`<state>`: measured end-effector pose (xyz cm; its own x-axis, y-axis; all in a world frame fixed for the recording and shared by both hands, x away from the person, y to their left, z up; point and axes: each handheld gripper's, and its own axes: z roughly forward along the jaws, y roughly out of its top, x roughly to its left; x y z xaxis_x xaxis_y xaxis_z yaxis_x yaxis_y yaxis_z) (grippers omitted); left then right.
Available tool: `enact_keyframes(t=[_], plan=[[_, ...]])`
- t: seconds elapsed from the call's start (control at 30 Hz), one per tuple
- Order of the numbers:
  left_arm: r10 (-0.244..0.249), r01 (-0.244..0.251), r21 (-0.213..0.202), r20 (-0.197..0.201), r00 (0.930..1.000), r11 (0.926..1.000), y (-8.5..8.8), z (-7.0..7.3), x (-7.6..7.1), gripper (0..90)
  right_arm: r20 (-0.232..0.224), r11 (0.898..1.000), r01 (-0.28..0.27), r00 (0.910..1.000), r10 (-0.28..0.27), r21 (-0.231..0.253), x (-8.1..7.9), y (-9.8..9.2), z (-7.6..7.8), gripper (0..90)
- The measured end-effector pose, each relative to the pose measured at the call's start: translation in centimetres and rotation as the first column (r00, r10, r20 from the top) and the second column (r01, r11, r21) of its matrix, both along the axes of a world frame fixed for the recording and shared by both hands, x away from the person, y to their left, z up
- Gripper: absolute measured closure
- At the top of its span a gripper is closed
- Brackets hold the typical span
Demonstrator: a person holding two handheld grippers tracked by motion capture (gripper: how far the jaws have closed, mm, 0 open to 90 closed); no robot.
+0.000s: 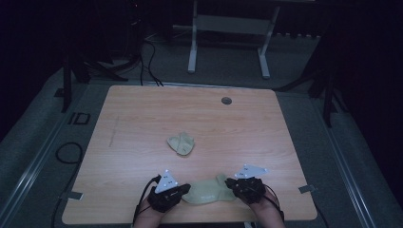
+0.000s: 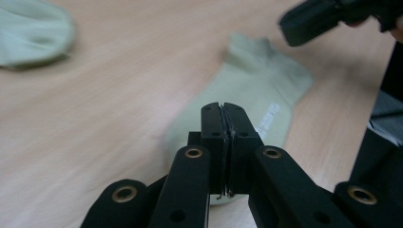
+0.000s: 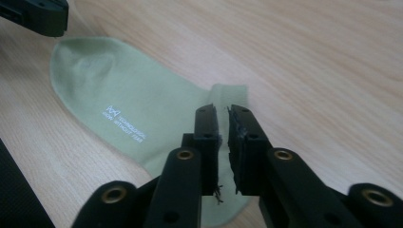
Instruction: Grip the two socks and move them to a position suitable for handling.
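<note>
A pale green sock (image 1: 206,194) (image 3: 123,95) with small white lettering lies flat on the wooden table (image 1: 142,118), near its front edge and between both grippers. My left gripper (image 1: 186,189) (image 2: 222,107) is at the toe end with its jaws pressed together, and no fabric shows between the pads. At the cuff end, my right gripper (image 1: 229,183) (image 3: 222,111) has its jaws almost together, with green fabric in the narrow slit. A second green sock (image 1: 181,143) (image 2: 28,33) lies bunched up in the middle of the table.
A round grommet hole (image 1: 226,100) sits near the table's far edge. Behind the table stands a white desk frame (image 1: 228,28). Cables (image 1: 69,152) trail on the grey floor at the left. The room around is dark.
</note>
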<state>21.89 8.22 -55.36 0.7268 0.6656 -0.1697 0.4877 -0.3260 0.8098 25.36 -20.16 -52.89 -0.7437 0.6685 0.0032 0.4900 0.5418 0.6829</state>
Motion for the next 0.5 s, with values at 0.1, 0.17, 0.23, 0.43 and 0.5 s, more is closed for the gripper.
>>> enact_keyframes(t=[0.1, 0.17, 0.23, 0.43, 0.5], plan=[[-0.031, 0.033, 0.056, -0.044, 0.9986, 0.9979, -1.3, -1.3, 0.5, 89.3, -0.015, 1.0, -0.007, 0.9999, 0.006, -0.023, 0.2, 0.4, -1.0, 84.0], [-0.029, 0.032, 0.064, -0.05, 0.9983, 0.9974, -1.3, -1.6, 0.6, 89.4, -0.024, 0.999, -0.003, 0.9997, 0.003, -0.033, 0.3, 0.5, -1.5, 83.6], [-0.015, 0.02, 0.067, -0.074, 0.9971, 0.9975, -1.0, -2.1, 1.0, 89.4, -0.045, 0.998, 0.001, 0.999, -0.004, -0.059, 0.4, 0.5, -2.4, 81.2], [0.003, 0.005, 0.089, -0.083, 0.9966, 0.996, -0.2, -1.9, 1.2, 89.5, -0.041, 0.998, -0.021, 0.999, 0.019, -0.063, -0.5, 0.7, -2.6, 78.9], [0.0, 0.008, 0.09, -0.088, 0.9961, 0.9959, 0.0, -1.9, 1.0, 89.4, -0.04, 0.998, -0.026, 0.9989, 0.024, -0.064, -0.7, 0.8, -2.6, 78.5]])
